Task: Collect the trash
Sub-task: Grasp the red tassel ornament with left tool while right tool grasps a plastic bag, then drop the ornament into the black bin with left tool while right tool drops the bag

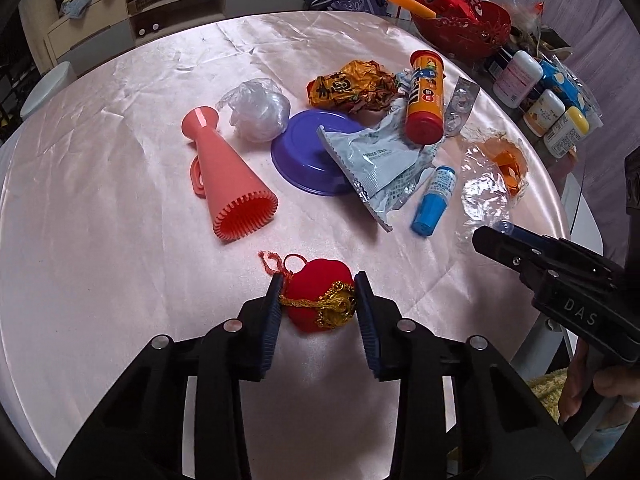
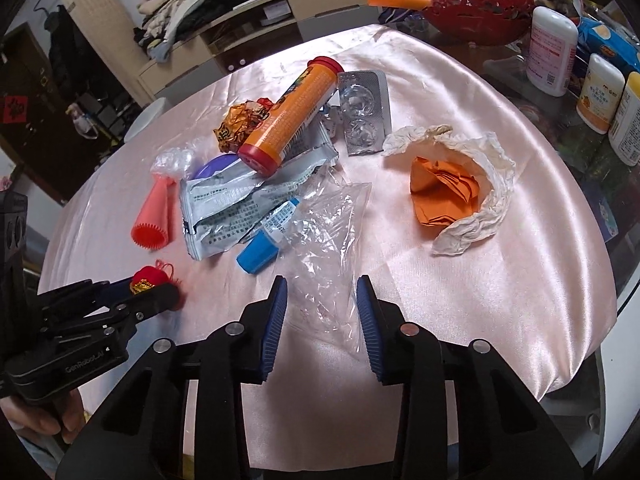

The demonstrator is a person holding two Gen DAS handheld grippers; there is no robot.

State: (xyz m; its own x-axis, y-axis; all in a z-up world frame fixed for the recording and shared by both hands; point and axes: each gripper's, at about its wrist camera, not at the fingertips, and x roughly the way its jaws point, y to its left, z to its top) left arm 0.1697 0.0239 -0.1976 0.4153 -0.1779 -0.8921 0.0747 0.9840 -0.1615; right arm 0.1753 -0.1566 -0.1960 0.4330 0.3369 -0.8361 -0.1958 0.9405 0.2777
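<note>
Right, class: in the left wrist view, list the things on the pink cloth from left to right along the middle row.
Coral cone → purple bowl → silver-grey foil pouch → blue-capped bottle → clear plastic wrap holding orange paper.

L tongs (image 1: 318,304) & R tongs (image 2: 322,306) angled down, half-closed.

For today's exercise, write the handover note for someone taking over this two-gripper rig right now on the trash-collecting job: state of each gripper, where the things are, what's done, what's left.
Left gripper: jaws around the red ornament on the pink cloth, pads at its sides.
Right gripper: jaws astride the clear plastic bag, pads not visibly pressing.
Done: nothing visibly collected; no bin in view.
Left: silver pouch, orange tube, blue bottle, gold wrapper, blister pack, crumpled tissue with orange paper, plastic wad.
</note>
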